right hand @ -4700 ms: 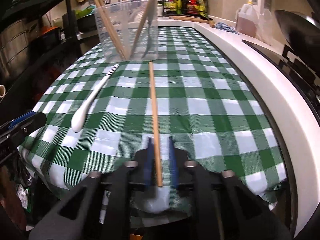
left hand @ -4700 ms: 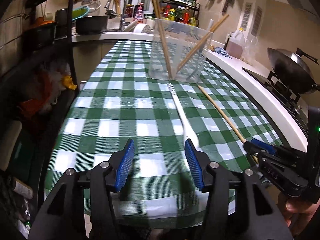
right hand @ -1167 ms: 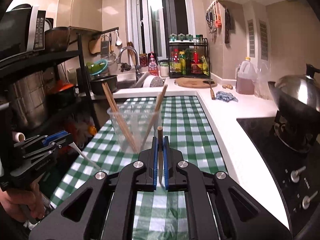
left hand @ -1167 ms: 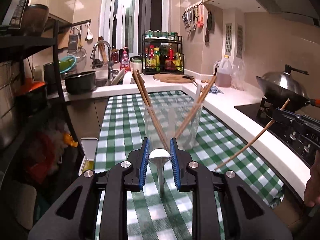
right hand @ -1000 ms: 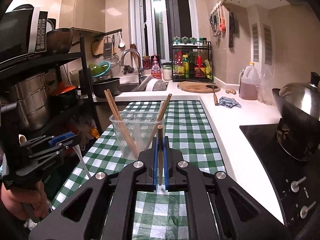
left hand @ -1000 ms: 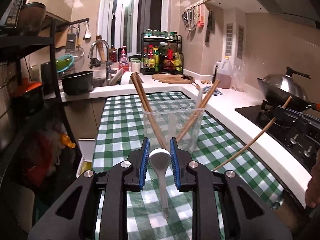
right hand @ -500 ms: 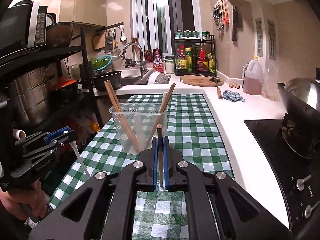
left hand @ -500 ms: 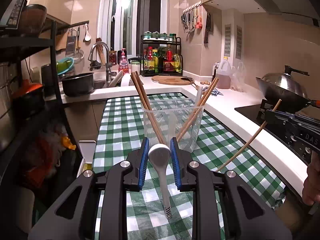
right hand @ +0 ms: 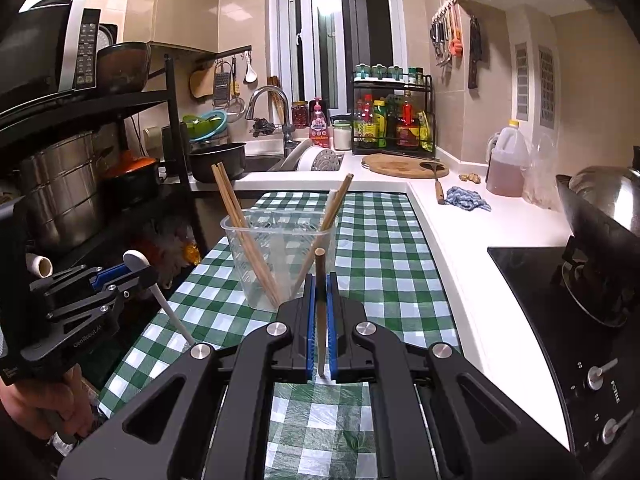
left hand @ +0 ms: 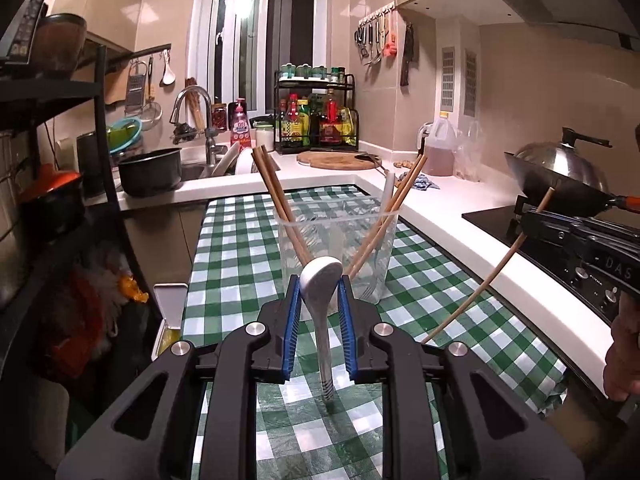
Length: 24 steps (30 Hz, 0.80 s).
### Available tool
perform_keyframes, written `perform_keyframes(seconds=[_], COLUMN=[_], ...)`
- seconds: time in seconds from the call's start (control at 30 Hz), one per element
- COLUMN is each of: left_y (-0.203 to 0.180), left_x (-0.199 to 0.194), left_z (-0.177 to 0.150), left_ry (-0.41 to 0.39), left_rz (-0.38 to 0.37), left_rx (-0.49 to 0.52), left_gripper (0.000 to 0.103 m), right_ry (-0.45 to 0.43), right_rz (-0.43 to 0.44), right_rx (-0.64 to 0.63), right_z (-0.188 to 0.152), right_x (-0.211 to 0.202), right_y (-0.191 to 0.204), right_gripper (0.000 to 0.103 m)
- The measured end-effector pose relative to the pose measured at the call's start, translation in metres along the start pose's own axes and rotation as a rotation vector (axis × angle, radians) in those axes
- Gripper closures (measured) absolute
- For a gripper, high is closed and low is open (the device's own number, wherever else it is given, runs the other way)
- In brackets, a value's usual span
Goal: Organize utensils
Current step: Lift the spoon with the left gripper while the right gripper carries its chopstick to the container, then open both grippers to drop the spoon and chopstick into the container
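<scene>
My left gripper (left hand: 319, 294) is shut on a white spoon (left hand: 322, 320), its bowl up between the blue pads and its handle hanging down above the checked cloth. My right gripper (right hand: 319, 290) is shut on a wooden chopstick (right hand: 320, 312) held nearly upright. A clear plastic container (left hand: 336, 248) stands on the green checked tablecloth (left hand: 240, 248) just beyond both grippers, holding several chopsticks and a white utensil. In the right wrist view the container (right hand: 276, 256) is ahead and slightly left. The right gripper with its chopstick (left hand: 488, 276) shows at the right of the left wrist view.
A white counter (right hand: 460, 240) runs along the right of the cloth, with a black hob (right hand: 552, 300) and a wok (left hand: 560, 172). A dark shelf rack with pots (right hand: 80, 184) stands on the left. The sink, a pot and a bottle rack (left hand: 316, 120) lie at the far end.
Both grippers have lifted their utensils off the cloth. Over the last second both drifted slightly closer to the container; the spoon's bowl tilted a little to the right.
</scene>
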<state>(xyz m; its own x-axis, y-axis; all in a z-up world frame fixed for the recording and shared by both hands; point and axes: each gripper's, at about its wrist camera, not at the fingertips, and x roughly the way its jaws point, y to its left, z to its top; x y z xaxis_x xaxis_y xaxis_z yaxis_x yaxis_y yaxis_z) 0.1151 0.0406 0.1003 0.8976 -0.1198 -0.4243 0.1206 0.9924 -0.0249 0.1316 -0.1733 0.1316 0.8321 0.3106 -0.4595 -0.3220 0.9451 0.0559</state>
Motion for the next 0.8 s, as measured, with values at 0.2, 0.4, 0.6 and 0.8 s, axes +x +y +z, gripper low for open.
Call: perform_keyframes(seconds=[0.2,0.4,0.6,0.8], left_y=[0.001,0.014,0.025,0.028], left_x=[-0.005,-0.007,-0.001,0.015], left_z=[0.021,0.059,0.110,0.156], left_ry=[0.000,0.012,-0.011,-0.066], left_rz=[0.004,-0.013,-0.045,-0.051], left_rx=[0.020,-0.009,-0.018,-0.013], left_gripper=[0.085,0.085,0.085,0.085], right_ry=[0.003,0.033,-0.001,-0.066], right_rz=[0.041,0.101,0.149,0.149], right_rx=[-0.012,-0.034,-0.055,-0.054], right_z=[0.020,0.059,0.114,0.163], right_x=[-0.002,0.000,-0.008,-0.006], right_y=[0.001,0.002,0.005,0.003], right_gripper=[0.098,0.098,0.098,0.098])
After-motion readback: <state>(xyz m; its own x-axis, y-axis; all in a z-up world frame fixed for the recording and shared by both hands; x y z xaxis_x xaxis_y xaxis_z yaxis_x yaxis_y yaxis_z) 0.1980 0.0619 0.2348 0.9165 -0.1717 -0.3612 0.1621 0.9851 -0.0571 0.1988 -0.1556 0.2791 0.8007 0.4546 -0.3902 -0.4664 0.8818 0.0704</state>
